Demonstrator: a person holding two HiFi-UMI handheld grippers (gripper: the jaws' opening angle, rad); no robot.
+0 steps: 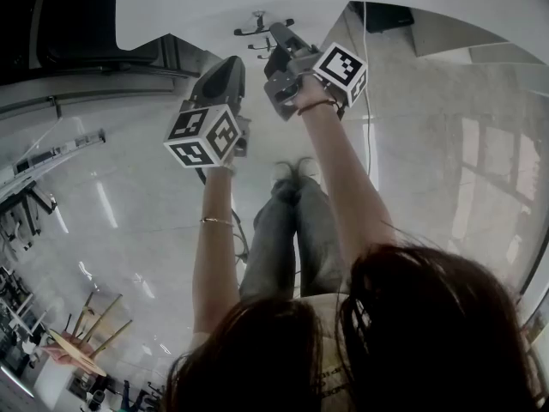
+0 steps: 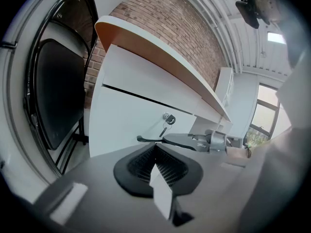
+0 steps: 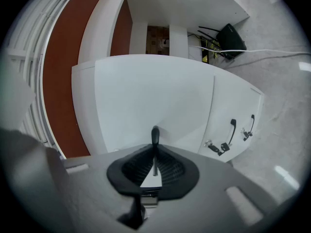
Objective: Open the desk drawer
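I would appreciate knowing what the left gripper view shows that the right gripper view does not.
Only the left gripper view shows the black folding chair, the brick wall and the right gripper from the side. Only the right gripper view shows a black box with cables on the floor and two further handles. Both show the white drawer front and its black handle.

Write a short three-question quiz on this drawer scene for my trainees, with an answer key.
1. True or false: the right gripper is shut on the drawer handle.
2. What sits in the lock on the white front? A) a key B) a padlock C) nothing
3. Fill in: the left gripper is shut and holds ____.
Key: 1 true; 2 A; 3 nothing.
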